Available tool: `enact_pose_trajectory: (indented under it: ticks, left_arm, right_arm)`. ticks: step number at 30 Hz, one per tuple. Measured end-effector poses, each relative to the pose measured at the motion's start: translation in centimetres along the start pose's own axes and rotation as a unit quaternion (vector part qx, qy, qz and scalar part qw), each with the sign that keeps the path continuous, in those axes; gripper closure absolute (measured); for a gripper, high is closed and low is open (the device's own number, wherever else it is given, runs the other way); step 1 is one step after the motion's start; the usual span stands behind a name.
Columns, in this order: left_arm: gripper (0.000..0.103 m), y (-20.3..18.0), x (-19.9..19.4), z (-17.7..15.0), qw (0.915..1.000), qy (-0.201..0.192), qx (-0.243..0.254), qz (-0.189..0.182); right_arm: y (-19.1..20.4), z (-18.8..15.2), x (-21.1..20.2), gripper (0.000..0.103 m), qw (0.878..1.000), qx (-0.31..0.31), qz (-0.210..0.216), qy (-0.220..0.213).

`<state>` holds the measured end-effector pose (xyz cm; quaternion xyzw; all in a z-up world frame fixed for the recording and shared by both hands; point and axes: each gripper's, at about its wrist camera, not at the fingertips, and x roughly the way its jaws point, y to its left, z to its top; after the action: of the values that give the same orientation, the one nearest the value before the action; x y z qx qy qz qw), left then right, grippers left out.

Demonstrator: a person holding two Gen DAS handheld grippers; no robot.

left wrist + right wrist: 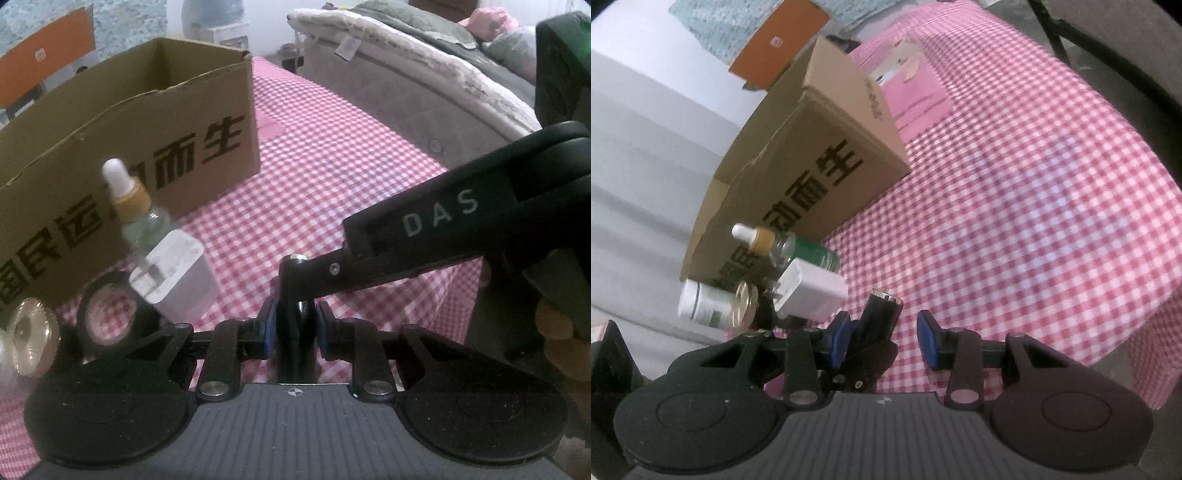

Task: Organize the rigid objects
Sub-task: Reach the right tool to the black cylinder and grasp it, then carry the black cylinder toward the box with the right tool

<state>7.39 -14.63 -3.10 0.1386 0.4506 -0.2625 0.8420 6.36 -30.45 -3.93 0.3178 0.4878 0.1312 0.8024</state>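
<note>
Left gripper (295,328) clamps black cylinder (295,295), axis 12 o'clock | cardboard box (147,129) 10 o'clock | right gripper (882,343) parted, holding nothing.

The left tongs (295,328) point steeply down, pads clamped together, while the right tongs (882,341) hang open.

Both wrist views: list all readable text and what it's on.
"DAS": white letters on the right gripper's black finger arm.
"而生": last two large black characters on the cardboard box front; the row's earlier characters are partly hidden by the dropper bottle or cut off.
Small print on the box's end face: too blurred.
White bottle's green label: too small to read.
</note>
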Motion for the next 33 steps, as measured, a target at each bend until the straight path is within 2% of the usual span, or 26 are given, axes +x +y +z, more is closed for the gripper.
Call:
enact_pose_trajectory:
  ticks: [10, 14, 16, 18, 22, 26, 33]
  left_arm:
    - [0.079, 0.9, -0.1, -0.7, 0.9998, -0.016, -0.006, -0.009]
    - [0.081, 1.5, -0.3, -1.0, 0.9995, -0.025, -0.018, -0.007]
    - [0.082, 1.9, -0.3, -1.2, 0.999, -0.03, -0.031, -0.012]
    - [0.082, 2.3, -0.5, -1.4, 0.9983, -0.033, -0.043, -0.022]
    - [0.082, 2.5, -1.5, -2.0, 0.9975, -0.041, -0.049, -0.03]
    - [0.082, 2.5, -3.9, -2.4, 0.9959, -0.072, -0.046, -0.031]
    - [0.082, 3.7, -9.1, -2.2, 0.989, -0.139, -0.048, -0.014]
  right_arm:
    - [4.0, -0.6, 1.8, 0.061, 0.998, -0.046, -0.051, 0.01]
    - [4.5, -0.4, 2.5, 0.061, 0.997, -0.048, -0.056, 0.012]
    - [4.8, -0.4, 2.8, 0.062, 0.997, -0.055, -0.055, 0.011]
    - [4.9, -0.3, 3.0, 0.073, 0.998, -0.053, -0.042, 0.016]
    - [5.4, -0.9, 3.0, 0.073, 0.997, -0.061, -0.048, 0.02]
    - [6.3, -1.6, 1.7, 0.073, 0.997, -0.07, -0.04, -0.001]
    - [10.4, -2.5, -1.5, 0.073, 0.991, -0.12, -0.021, -0.054]
